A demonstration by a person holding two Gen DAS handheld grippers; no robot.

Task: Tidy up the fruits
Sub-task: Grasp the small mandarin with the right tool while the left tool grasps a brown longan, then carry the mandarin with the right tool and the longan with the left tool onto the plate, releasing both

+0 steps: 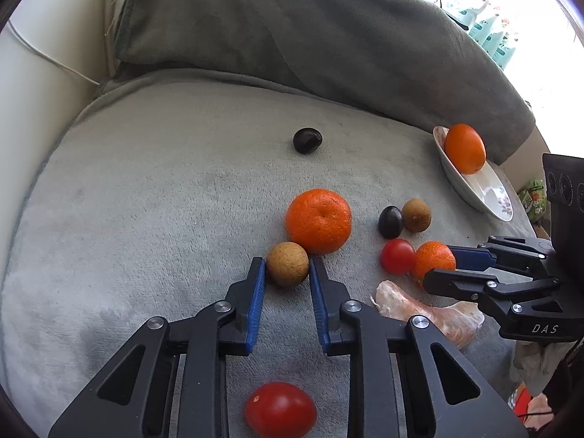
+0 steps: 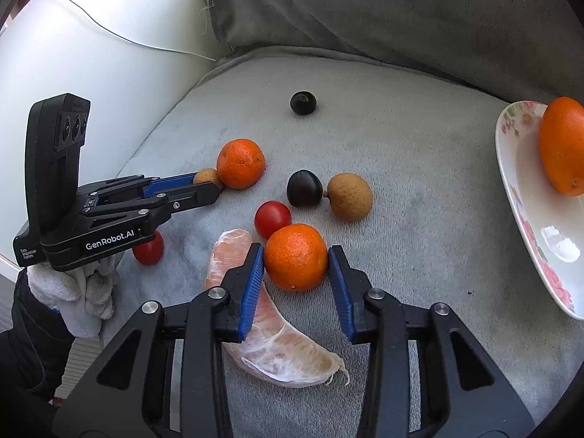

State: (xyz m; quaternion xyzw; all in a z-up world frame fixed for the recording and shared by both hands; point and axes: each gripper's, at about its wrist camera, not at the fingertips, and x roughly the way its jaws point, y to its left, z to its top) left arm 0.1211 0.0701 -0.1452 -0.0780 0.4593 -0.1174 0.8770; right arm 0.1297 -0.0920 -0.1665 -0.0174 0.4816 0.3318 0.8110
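2 hand-held grippers (image 1: 287, 266) (image 2: 296, 257) around fruits

The right gripper (image 1: 443, 268) bears "DAS" in white on its black body. The left gripper (image 2: 215, 186) carries "GenRobot.AI" on its side, with a small "Data Acquisition System" label beside it.

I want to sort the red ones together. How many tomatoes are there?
2. One tomato touches the small orange between the right tool's fingers; the other tomato lies under the left tool.
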